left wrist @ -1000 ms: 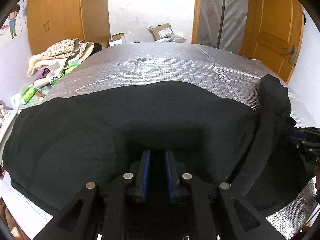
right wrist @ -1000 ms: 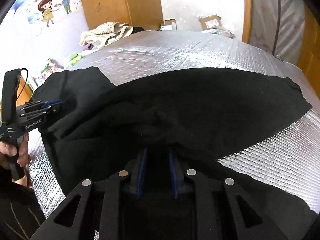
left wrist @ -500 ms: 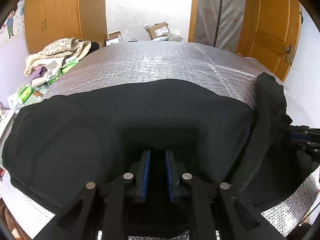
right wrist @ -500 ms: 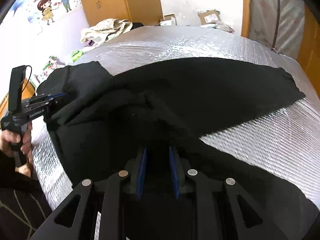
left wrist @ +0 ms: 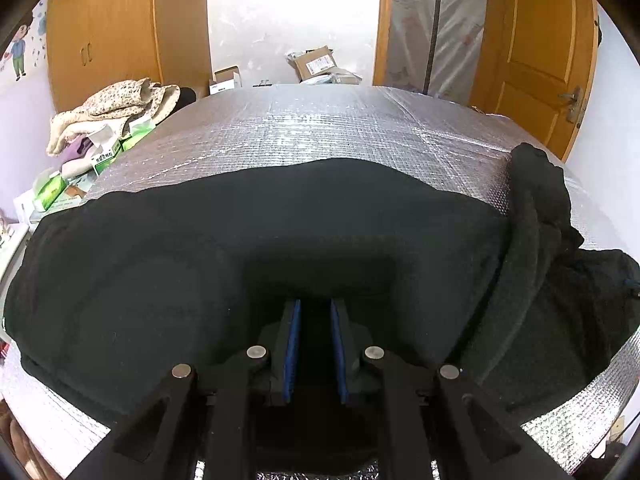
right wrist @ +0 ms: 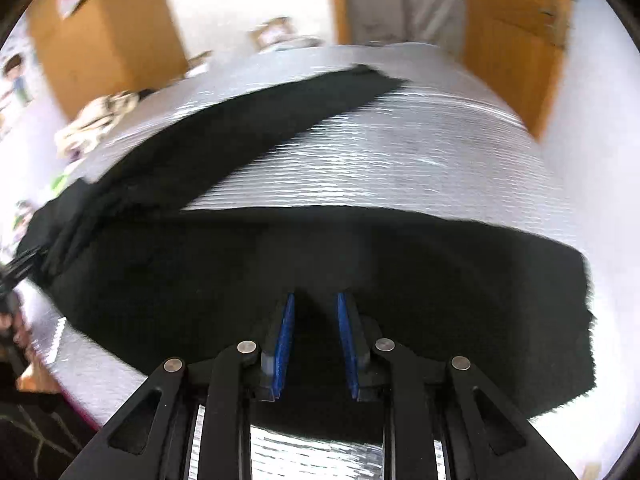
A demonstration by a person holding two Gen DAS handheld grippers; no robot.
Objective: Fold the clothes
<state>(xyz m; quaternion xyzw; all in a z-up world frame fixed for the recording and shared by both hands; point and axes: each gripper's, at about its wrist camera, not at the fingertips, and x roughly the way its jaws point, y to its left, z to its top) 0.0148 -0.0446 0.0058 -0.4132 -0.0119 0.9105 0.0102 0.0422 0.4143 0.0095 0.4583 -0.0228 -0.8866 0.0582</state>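
Fabric of the black garment is clamped in both left hand-held gripper and right hand-held gripper.

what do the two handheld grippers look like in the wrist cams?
Both match: left gripper and right gripper have black angular linkage frames with round silver pivot pins, and two narrow black fingers faced with blue pads. No cables or markings show.

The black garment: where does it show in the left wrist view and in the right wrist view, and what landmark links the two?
Left wrist view: the black garment fills the middle band from edge to edge, bunched at the right.
Right wrist view: it spans the lower middle, with one strip running up toward the top centre.
Shared landmark: the silver quilted cover beneath it.
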